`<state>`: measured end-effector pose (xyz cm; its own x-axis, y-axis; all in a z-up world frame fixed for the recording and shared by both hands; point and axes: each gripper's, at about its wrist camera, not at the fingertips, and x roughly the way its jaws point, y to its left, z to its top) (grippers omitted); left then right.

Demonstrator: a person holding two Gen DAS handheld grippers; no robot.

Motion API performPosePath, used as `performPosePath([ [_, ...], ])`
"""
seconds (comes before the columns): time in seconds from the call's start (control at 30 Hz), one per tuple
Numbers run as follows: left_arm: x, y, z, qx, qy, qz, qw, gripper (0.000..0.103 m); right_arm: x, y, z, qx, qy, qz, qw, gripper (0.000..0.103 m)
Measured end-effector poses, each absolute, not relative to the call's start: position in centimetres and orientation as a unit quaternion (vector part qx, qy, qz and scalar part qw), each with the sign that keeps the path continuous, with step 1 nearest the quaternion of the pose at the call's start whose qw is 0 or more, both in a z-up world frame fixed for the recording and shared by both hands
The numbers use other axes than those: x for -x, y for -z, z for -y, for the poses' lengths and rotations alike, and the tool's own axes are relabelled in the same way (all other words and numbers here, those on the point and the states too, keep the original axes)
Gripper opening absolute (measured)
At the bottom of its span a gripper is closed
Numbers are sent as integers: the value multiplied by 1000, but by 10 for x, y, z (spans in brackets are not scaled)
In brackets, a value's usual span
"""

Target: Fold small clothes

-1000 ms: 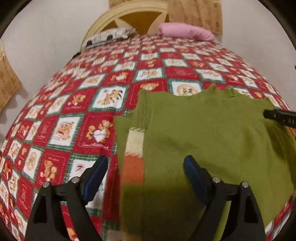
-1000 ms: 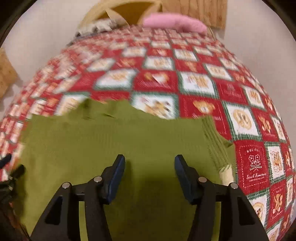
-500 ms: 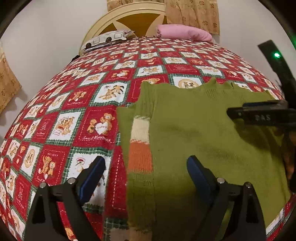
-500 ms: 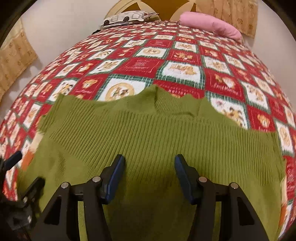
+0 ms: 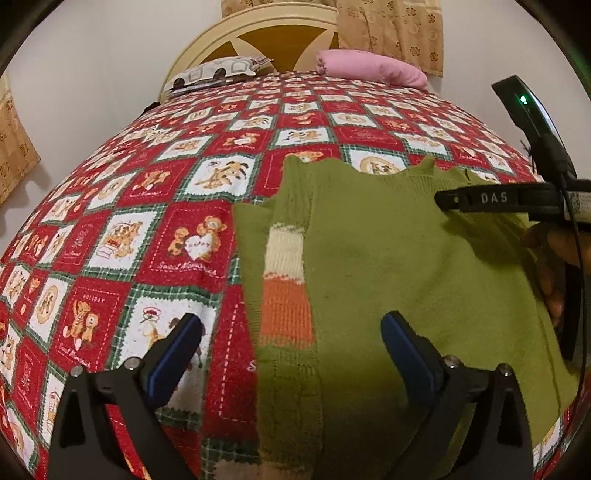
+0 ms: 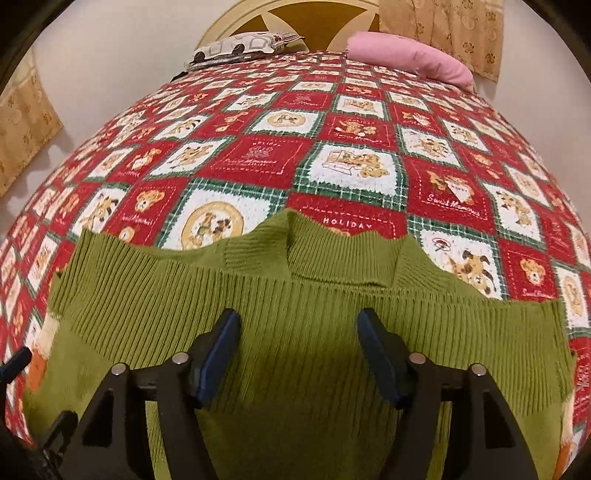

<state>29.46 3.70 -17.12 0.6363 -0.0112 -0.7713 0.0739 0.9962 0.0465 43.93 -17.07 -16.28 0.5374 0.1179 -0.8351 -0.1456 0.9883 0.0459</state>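
Since the whole scene sits on a bed, the main surface is a quilted bedspread [image 5: 155, 206] in red and white squares with green plaid borders, printed with teddy bears and little stitched words, looks soft and slightly puffy. At the far end there's a cream rounded headboard [image 5: 255, 22] with a star cutout, a flat patterned pillow [image 5: 214, 74] on the left and a pink pillow [image 5: 369, 68] on the right, plain white walls, and tan floral curtains [image 5: 391, 29] behind. Lying flat on the near part of the bedspread is a small green knit sweater [image 5: 388, 258], fuzzy wool, with chunky ribbing around the neck end [image 6: 295, 266] that points toward the headboard; a sleeve with cream and orange stripes [image 5: 284, 291] is folded in along its left side. Both tools are black with blue pads. Left gripper [image 5: 291, 354] hangs over the sweater's left edge, fingers spread wide, holding nothing. Right gripper [image 6: 295, 350] is over the ribbed part, also spread apart with nothing between the pads
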Motion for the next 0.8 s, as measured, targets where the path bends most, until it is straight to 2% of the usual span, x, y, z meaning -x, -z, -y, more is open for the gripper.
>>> performPosePath([
  [0.27,-289,167,-37,-43,24,-427,903,103,-424,155,172,18,-87,-460,884,69],
  [0.4,-274,159,-37,-83,34,-411,907,102,-398,145,178,38,-101,-442,891,72],
  [0.57,-262,148,-44,-106,25,-397,911,102,-351,128,188,88,-98,-406,904,72],
  [0.8,-254,139,-51,-129,12,-379,916,102,-244,119,173,150,-137,-366,908,73],
])
